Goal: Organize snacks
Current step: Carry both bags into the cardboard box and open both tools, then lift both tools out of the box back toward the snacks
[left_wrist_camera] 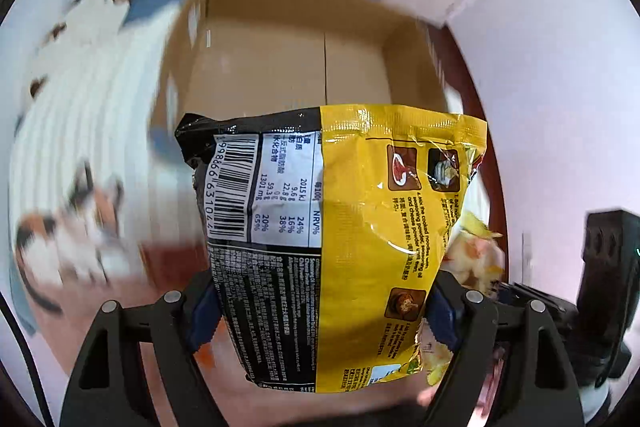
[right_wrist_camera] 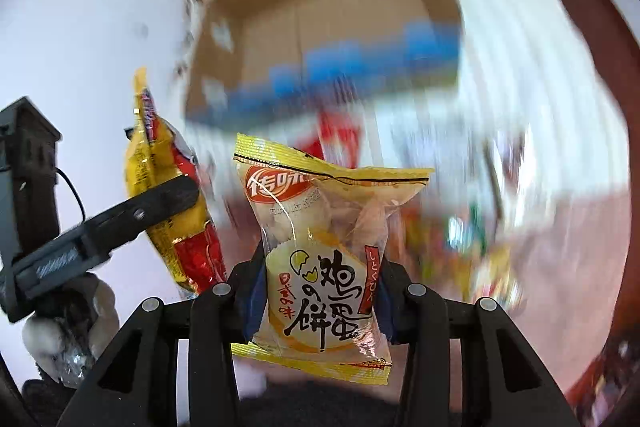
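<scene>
Cardboard box [left_wrist_camera: 288, 67] lies ahead of and below both loads. Left gripper [left_wrist_camera: 320, 311] clamps the noodle packet [left_wrist_camera: 332, 227], upright; right gripper [right_wrist_camera: 320, 295] clamps the egg-biscuit bag [right_wrist_camera: 324, 247]. Neither arm is clearly nearer.

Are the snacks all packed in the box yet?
Not yet. The cardboard box looks empty, so nothing is packed. The left gripper holds a yellow noodle packet, and the right gripper an egg cookie bag. More blurry snacks wait behind.

Noodle packet [left_wrist_camera: 328, 227] reads "NRV%"; egg-biscuit bag [right_wrist_camera: 320, 259] reads "鸡蛋饼".
</scene>
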`<move>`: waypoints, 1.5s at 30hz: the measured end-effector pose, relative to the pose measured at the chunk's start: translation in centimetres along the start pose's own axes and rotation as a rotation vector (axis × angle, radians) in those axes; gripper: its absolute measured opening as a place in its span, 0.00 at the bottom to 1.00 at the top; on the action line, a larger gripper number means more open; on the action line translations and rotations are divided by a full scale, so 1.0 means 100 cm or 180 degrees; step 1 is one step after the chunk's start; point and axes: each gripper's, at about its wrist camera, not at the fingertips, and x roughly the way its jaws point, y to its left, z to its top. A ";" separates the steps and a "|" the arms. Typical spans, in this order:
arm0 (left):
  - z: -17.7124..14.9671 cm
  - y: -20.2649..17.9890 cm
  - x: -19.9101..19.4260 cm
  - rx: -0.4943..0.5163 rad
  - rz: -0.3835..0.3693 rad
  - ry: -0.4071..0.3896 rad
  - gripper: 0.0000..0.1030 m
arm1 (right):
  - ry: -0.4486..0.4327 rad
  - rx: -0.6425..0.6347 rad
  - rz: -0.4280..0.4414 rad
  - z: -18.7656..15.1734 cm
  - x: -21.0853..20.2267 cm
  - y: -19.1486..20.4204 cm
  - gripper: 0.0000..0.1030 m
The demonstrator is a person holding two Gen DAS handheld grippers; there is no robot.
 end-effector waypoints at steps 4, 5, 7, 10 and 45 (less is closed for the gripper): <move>0.084 -0.019 0.018 0.0023 0.0268 -0.0157 0.80 | -0.0483 -0.0214 -0.0254 0.053 -0.035 0.006 0.45; 0.101 -0.016 0.026 0.0013 0.0323 -0.0138 0.80 | -0.0540 -0.0256 -0.0310 0.073 -0.029 0.009 0.45; 0.142 -0.009 0.046 -0.0017 0.0365 -0.0067 0.80 | -0.0578 -0.0321 -0.0413 0.107 -0.016 0.012 0.45; 0.175 -0.007 0.089 -0.0053 0.0413 0.0070 0.80 | -0.0528 -0.0355 -0.0520 0.146 0.005 0.012 0.45; 0.217 0.003 0.143 -0.0009 0.0681 -0.0124 0.90 | -0.0230 -0.0573 -0.1002 0.223 0.095 -0.019 0.92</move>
